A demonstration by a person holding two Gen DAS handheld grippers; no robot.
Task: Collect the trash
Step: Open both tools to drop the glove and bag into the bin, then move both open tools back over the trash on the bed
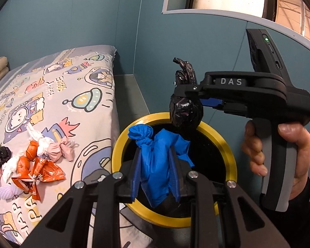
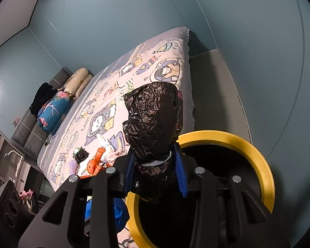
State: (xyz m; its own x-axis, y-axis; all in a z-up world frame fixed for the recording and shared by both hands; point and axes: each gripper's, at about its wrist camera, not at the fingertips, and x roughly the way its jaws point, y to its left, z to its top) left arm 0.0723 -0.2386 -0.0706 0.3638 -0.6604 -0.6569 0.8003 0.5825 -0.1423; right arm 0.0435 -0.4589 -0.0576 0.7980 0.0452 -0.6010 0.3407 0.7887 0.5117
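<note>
My left gripper [image 1: 155,155] is shut on a knotted blue bag [image 1: 155,169], which it holds over the near side of a black bin with a yellow rim [image 1: 117,150]. My right gripper [image 1: 181,90], held by a hand [image 1: 299,144], comes in from the right and clamps the neck of a crumpled black bag [image 1: 186,113] above the bin's far rim. In the right wrist view the black bag [image 2: 153,119] stands up between the blue pads [image 2: 180,171] of the right gripper [image 2: 155,150], over the bin rim [image 2: 258,159].
The bin stands on the floor against a bed with a cartoon-print sheet [image 1: 72,82]. A pile of trash [image 1: 31,161] lies on the sheet: orange wrappers, white and pink knotted bags, a small black bag. Pillows [image 2: 76,82] are at the bed's head. Blue walls enclose the corner.
</note>
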